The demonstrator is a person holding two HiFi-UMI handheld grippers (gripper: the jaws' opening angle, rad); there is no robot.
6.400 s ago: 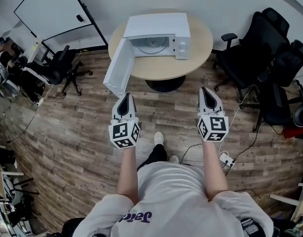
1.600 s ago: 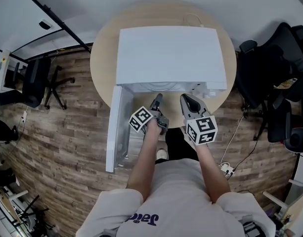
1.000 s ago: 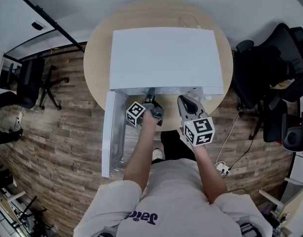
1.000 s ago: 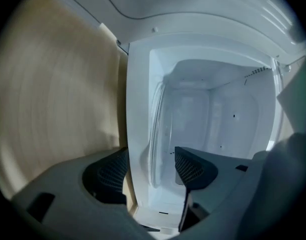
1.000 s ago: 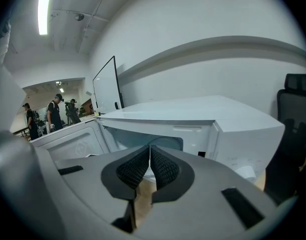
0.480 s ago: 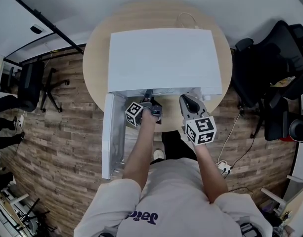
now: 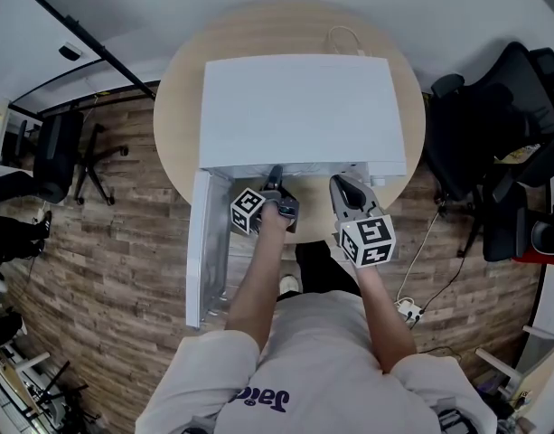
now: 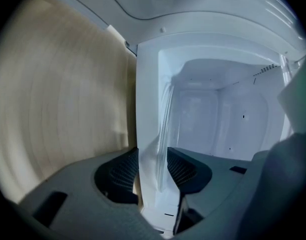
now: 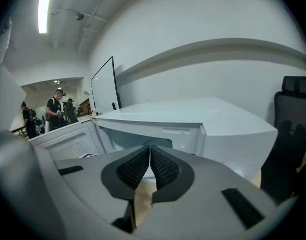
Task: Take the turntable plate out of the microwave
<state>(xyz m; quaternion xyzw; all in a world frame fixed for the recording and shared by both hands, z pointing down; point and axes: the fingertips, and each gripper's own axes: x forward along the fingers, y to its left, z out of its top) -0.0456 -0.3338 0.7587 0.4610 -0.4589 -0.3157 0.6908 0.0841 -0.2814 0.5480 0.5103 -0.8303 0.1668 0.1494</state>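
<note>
The white microwave (image 7: pixel 299 107) stands on a round wooden table (image 7: pixel 179 89), its door (image 7: pixel 197 242) swung open to the left. My left gripper (image 7: pixel 275 174) reaches into the cavity mouth, rolled onto its side. In the left gripper view the clear glass turntable plate (image 8: pixel 163 129) runs edge-on between the jaws of the left gripper (image 8: pixel 153 171). They are closing, and the rim reaches both pads. My right gripper (image 7: pixel 339 184) hovers shut and empty just outside the microwave (image 9: pixel 192 116), at its right front; in its own view the right gripper (image 9: pixel 150 166) has its pads together.
Black office chairs (image 7: pixel 502 125) stand right of the table and another chair (image 7: pixel 64 147) to the left. A white power strip (image 7: pixel 408 310) with its cable lies on the wood floor. People (image 9: pixel 55 106) stand far off beyond the open door.
The person walked up to the table from a distance. The left gripper went into the microwave opening and has stayed there over the last second. The right gripper has hardly moved.
</note>
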